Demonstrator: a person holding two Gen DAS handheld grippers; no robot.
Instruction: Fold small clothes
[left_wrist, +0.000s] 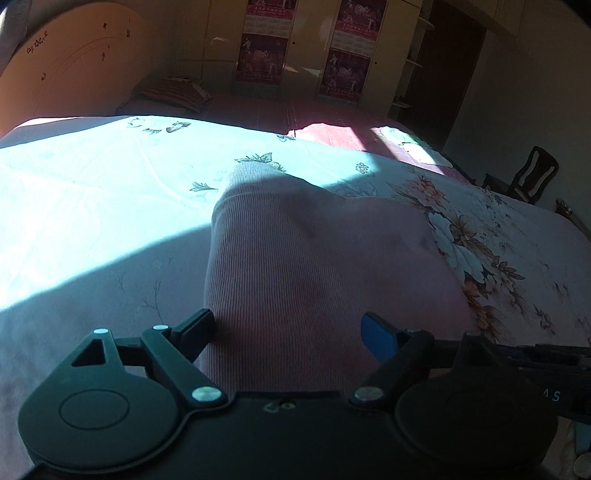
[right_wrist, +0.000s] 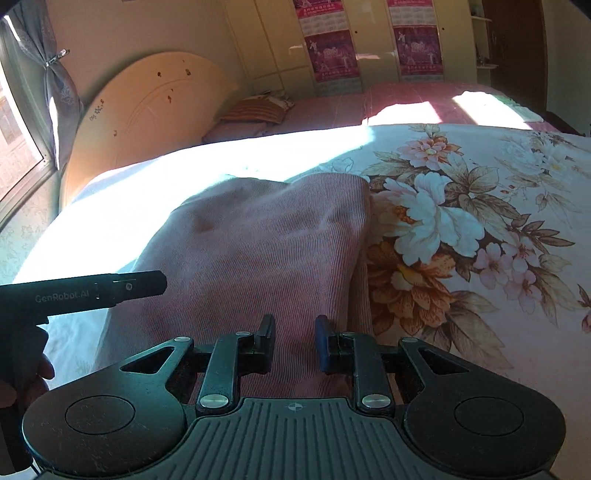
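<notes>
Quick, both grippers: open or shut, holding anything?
Left gripper: open wide over the pink garment, gripping nothing.
Right gripper: jaws narrow, gap visible; grip on garment cannot be told.

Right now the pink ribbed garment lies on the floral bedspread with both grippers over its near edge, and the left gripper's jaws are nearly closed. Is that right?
Not quite. The left gripper has its jaws spread wide, as the left wrist view shows. The rest holds: the pink ribbed garment lies on the floral bedspread, both grippers over its near edge.

Ahead of the fingers: pink garment (left_wrist: 314, 258) flat on floral sheet (right_wrist: 480, 221); bare sheet left and right; pillow (right_wrist: 258, 109), headboard (right_wrist: 147, 110) beyond.
</notes>
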